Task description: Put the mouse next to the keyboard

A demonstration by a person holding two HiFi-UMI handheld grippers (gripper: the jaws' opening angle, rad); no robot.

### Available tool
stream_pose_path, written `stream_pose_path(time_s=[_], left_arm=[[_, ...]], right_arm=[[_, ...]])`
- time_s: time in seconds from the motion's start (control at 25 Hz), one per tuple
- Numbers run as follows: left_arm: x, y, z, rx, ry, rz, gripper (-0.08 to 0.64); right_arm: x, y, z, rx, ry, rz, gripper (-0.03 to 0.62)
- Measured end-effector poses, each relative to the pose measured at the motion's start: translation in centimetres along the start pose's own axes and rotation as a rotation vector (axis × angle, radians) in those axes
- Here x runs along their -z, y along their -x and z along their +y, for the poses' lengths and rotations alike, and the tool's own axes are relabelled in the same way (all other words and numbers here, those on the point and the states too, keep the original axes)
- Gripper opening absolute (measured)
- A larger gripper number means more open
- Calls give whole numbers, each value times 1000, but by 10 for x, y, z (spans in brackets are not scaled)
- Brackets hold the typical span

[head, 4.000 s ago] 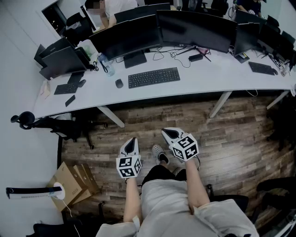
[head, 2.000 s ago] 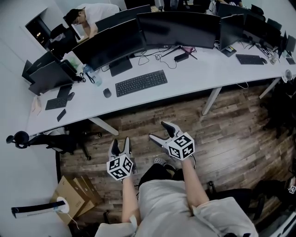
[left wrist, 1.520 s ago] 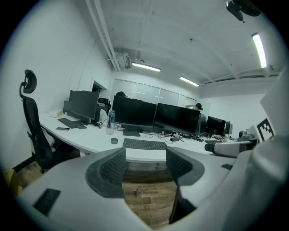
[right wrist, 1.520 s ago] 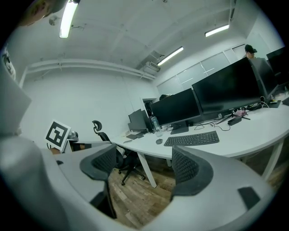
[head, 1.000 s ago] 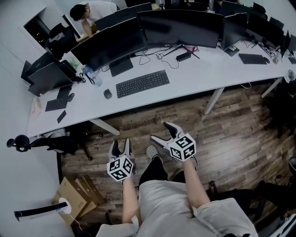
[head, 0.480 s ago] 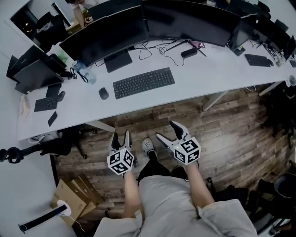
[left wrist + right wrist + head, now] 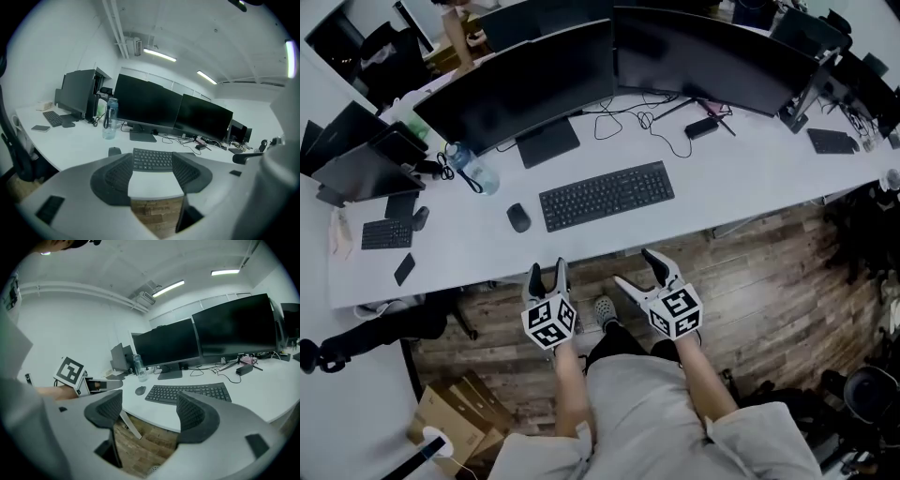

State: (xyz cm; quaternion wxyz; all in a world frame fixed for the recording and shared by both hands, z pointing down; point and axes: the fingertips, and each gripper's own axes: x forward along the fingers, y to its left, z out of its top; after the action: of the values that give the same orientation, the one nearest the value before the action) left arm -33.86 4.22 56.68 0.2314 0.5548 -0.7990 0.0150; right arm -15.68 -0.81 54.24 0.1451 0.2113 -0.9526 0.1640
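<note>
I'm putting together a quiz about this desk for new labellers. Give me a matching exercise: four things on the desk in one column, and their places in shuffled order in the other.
Things:
1. mouse
2. water bottle
3. black adapter
4. small keyboard

Places, as the head view shows them:
A. far left end of the desk
B. in front of the right monitor
C. just left of the big keyboard
D. left of the left monitor's stand

Pairs: 1-C, 2-D, 3-B, 4-A
</note>
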Motion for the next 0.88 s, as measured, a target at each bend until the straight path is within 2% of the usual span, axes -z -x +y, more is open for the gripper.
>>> stream_pose_path(time_s=[0.4,0.56,0.72,0.88], left_arm=[[-37,-79,53,22,-12,30,262],[-42,-110,77,-13,-30,41,262],[-36,-138,99,-59,-128,60,262],[-22,-165,119,-111,-126,88,262]], right_arm=[[-35,-93,9,-19,-4,27,370],[-42,-119,13,-20,21,44,370],[-47,-138,24,-64,22,55,379],[-47,-149,26,-55,42,80,379]])
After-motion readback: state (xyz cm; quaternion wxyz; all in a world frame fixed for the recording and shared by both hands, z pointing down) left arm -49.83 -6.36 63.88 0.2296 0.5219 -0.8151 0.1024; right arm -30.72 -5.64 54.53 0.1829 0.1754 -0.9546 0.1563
